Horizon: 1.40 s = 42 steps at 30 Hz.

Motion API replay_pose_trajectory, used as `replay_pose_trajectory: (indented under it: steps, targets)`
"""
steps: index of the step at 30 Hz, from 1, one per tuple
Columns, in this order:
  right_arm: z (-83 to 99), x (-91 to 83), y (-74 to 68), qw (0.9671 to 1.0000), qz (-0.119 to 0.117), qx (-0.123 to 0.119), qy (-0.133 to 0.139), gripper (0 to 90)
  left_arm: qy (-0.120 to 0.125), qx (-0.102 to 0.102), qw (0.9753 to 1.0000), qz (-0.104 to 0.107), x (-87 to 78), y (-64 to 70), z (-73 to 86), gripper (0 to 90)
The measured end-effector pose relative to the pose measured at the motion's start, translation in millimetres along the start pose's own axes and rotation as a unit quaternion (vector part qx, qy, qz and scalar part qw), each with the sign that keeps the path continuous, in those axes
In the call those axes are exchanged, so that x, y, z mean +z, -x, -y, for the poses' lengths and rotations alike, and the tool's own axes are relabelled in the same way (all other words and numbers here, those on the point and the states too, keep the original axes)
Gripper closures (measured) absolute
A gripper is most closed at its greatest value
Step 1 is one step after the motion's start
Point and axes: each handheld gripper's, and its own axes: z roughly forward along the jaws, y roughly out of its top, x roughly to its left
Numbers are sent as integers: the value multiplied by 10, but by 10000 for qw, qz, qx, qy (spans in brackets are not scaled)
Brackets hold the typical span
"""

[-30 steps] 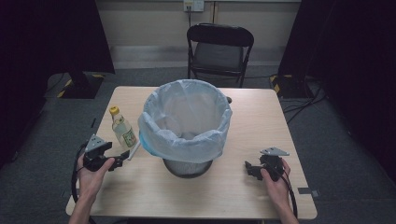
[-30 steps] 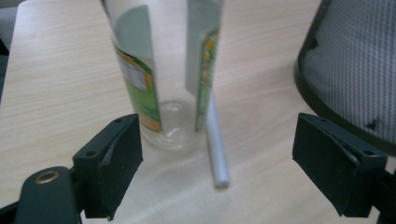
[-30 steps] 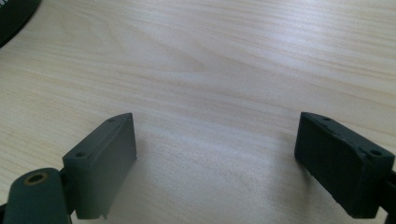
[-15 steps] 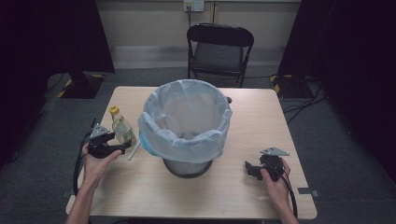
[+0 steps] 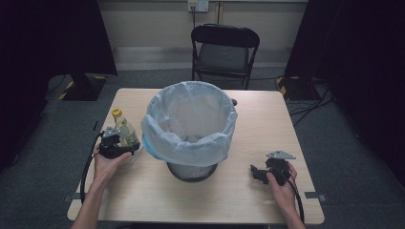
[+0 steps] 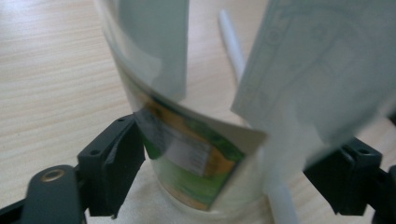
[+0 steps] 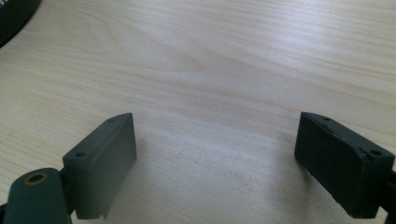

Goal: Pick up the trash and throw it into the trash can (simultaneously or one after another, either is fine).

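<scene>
A clear bottle [image 5: 125,131] with a yellow cap and a green and orange label stands upright at the table's left, just beside the bin. My left gripper [image 5: 128,146] is open around its lower part. In the left gripper view the bottle [image 6: 187,158] sits between the jaws: the left jaw is against its label and the right jaw stands a little off it. A thin white stick [image 6: 233,46] lies on the table behind the bottle. My right gripper [image 5: 255,172] rests open near the front right of the table, and its own view [image 7: 217,163] has bare wood between the jaws.
A round bin lined with a pale plastic bag [image 5: 191,124] fills the middle of the wooden table [image 5: 267,114]; the bag's overhang [image 6: 327,70] hangs close to the bottle. A black folding chair [image 5: 224,47] stands behind the table.
My left gripper has moved forward and to the right, up to the bottle, and its jaws now straddle it. The right gripper has not moved.
</scene>
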Motion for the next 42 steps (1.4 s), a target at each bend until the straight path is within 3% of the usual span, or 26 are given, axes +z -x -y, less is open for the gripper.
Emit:
replay_pose_trajectory:
  steps: [2,6,13,16,24,35,42]
  targets:
    - [0,0,1,10000,0,-3,0,118,33,-55,10000,-17,7,-21,5,208]
    - [0,0,1,10000,0,-2,1,118,55,31,9999,-93,20,-17,6,199]
    - [0,0,1,10000,0,-3,1,118,88,-71,9999,-48,25,-15,5,203]
    - [0,0,1,10000,0,-3,0,118,127,-51,9999,-24,33,2,3,244]
    - [0,0,0,10000,2,5,-2,118,92,257,9992,-285,31,66,-16,283]
    - [0,0,1,10000,0,-5,1,118,125,138,9995,-266,28,48,-16,284]
    - [0,0,1,10000,0,-3,1,118,318,75,9992,-219,-52,35,-48,284]
